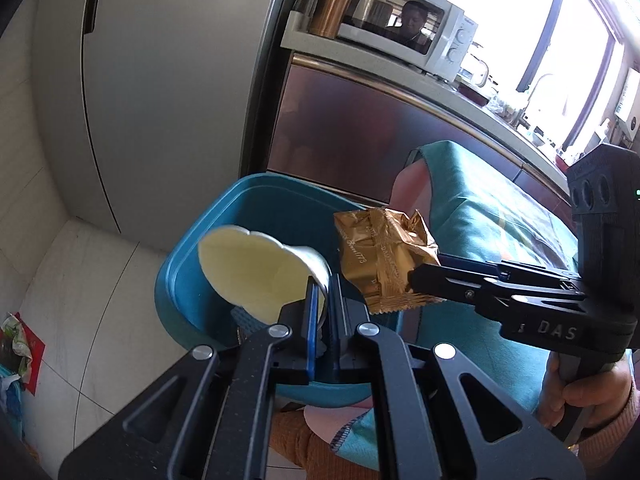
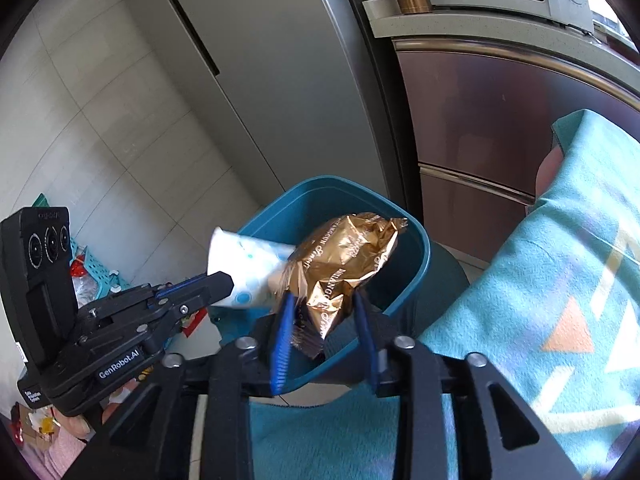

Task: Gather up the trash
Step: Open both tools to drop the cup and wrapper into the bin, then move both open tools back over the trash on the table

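A blue bin (image 1: 180,268) stands open on the floor below both grippers. My left gripper (image 1: 324,292) is shut on the rim of a cream paper cup (image 1: 248,268), which lies tilted over the bin's mouth. From the right, my right gripper (image 1: 416,280) reaches in with a crumpled gold wrapper (image 1: 380,256) at its fingertips. In the right wrist view the gold wrapper (image 2: 344,252) hangs over the bin (image 2: 422,256) between the blue fingers of my right gripper (image 2: 323,298). Those jaws stand apart, and a gap shows on the wrapper's lower right side. The cup (image 2: 248,264) and left gripper (image 2: 228,284) are at left.
A grey fridge (image 1: 160,80) rises behind the bin, beside a counter with a microwave (image 1: 400,28) and copper tumbler (image 1: 332,0). A teal patterned cloth (image 2: 540,280) fills the right side. Loose litter (image 1: 18,344) and a teal basket (image 2: 96,272) lie on the tiled floor at left.
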Motion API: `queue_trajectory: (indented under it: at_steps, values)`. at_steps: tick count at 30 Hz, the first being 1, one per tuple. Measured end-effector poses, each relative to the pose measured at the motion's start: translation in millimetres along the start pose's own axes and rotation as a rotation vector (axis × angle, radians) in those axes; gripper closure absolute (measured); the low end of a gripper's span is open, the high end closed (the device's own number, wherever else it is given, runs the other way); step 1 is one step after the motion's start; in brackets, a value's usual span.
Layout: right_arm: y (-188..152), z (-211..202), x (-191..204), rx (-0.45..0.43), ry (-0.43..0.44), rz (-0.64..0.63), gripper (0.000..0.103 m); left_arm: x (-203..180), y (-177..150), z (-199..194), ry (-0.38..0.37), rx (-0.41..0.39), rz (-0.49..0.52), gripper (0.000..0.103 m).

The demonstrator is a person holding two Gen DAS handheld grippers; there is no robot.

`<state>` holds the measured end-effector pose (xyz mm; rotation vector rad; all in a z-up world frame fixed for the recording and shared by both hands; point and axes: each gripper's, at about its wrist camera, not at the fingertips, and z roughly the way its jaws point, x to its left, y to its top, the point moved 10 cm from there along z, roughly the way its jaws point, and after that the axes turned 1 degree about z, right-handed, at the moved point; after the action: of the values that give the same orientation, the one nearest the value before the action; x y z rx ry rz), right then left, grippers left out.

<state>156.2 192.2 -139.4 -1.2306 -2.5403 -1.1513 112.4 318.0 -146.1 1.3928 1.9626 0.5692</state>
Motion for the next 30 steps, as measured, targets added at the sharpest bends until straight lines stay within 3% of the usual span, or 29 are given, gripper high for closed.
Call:
queue_trajectory:
  at_steps: [16,19,24,30]
  values:
    - [-18,-35,-12,-0.062,0.062,0.040,0.072,-14,-4,-1,-0.027,-0.019,0.014,0.097]
    - [-21,-53,-14,-0.093,0.070,0.033,0.072,-26,-1,-12,-0.056,-0.047,0.036,0.092]
    - [-35,-94,-27,-0.166,0.055,0.037,0.069,-63,6,-29,-0.114,-0.101,0.094,0.072]
    - [-59,-156,-62,-0.274,-0.034,0.078,0.066,-128,5,-38,-0.232,-0.121,0.183,0.066]
